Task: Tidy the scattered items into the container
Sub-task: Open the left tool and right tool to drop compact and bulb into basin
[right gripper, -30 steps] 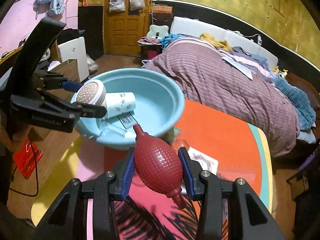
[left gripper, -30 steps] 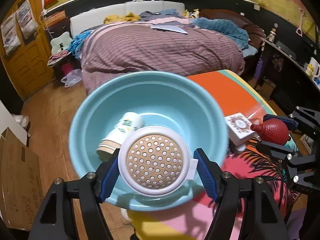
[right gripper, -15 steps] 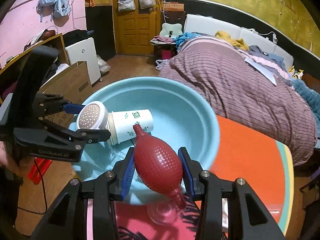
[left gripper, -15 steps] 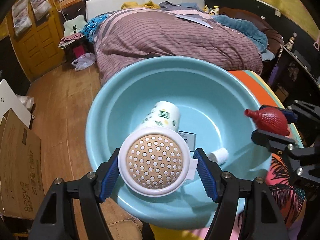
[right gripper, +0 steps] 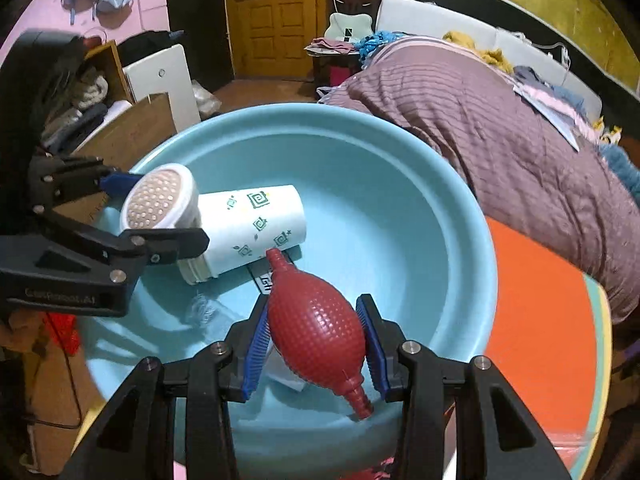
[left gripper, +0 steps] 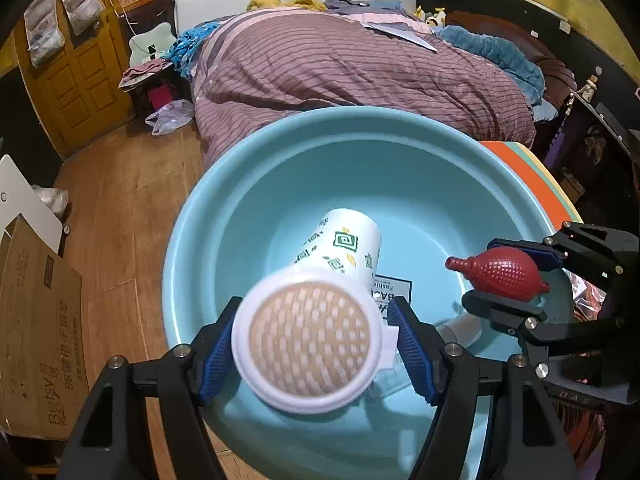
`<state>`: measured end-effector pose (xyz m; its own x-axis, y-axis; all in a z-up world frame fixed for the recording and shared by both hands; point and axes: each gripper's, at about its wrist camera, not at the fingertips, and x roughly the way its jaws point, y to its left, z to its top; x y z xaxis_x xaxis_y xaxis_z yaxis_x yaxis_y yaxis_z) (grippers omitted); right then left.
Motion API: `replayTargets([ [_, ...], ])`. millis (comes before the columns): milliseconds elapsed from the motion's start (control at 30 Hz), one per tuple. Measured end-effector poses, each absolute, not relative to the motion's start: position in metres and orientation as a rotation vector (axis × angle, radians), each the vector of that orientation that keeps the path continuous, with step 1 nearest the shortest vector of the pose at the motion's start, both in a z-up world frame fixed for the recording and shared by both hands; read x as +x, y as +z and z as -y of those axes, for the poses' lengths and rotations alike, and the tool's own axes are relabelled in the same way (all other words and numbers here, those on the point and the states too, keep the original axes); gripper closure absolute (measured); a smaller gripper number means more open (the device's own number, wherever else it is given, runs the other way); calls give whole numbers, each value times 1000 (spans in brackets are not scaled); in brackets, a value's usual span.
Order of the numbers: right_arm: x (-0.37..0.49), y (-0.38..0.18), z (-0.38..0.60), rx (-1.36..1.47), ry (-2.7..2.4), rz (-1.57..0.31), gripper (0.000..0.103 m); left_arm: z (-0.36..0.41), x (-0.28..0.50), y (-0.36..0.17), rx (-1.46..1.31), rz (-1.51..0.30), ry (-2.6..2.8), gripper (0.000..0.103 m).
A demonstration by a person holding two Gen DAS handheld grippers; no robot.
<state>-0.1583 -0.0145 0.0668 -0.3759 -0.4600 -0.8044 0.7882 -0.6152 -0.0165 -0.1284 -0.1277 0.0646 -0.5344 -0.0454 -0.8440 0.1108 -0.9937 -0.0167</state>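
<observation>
Both grippers over the basin point(left gripper: 400, 152), each holding something.
Left gripper point(left gripper: 316, 344) clamps a round white sieve-faced device point(left gripper: 308, 340); right gripper point(right gripper: 316, 344) clamps a red rubber bulb point(right gripper: 316, 332); a paper cup point(right gripper: 248, 224) lies beyond them.

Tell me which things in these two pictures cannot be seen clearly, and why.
- White perforated disc: motion-blurred in the left wrist view.
- Label on the basin floor: mostly covered by the paper cup.
- Clear wrapper: too faint to identify, right wrist view.
- Red bulb hides what lies under it.
</observation>
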Motion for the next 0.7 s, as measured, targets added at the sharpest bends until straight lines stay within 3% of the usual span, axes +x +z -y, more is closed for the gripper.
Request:
replayTargets([
  [233, -167, 63, 25, 1030, -2021, -539, 57, 119, -138, 59, 1475, -23, -2656, 26],
  [700, -168, 53, 34, 1037, -2010, -563, 57, 127, -143, 58, 1475, -67, -2652, 26],
])
